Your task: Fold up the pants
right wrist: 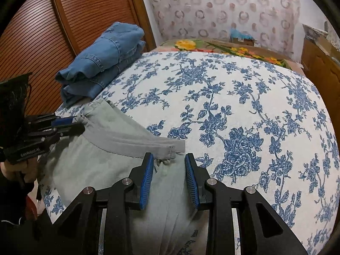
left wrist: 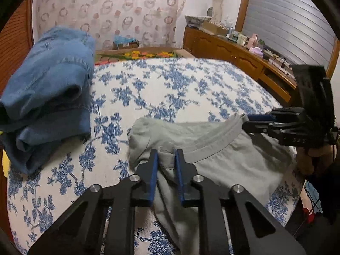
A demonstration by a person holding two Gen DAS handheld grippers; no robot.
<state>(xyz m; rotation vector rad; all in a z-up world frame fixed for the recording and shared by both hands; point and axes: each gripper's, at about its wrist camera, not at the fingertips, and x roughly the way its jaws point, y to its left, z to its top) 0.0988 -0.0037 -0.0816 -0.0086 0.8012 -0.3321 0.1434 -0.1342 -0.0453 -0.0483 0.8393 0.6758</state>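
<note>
Grey-green pants (left wrist: 223,159) (right wrist: 106,148) lie waistband-up on the flowered bed. In the left wrist view my left gripper (left wrist: 166,152) is shut on a bunch of cloth just under the waistband's left end, and fabric hangs down between its blue pads (left wrist: 153,174). My right gripper (left wrist: 246,123) reaches in from the right, at the waistband's other end. In its own view the right gripper (right wrist: 169,156) has pants cloth between its pads (right wrist: 146,182), just below the waistband's stitched end. The left gripper (right wrist: 81,122) shows at the left edge, on the waistband.
Folded blue jeans (left wrist: 48,85) (right wrist: 106,59) are stacked at the bed's far left, beside a slatted wooden door (right wrist: 42,31). The blue-flowered bedspread (left wrist: 170,85) (right wrist: 255,106) stretches beyond the pants. A cluttered wooden dresser (left wrist: 233,51) runs along the right. A hand (left wrist: 312,157) holds the right gripper.
</note>
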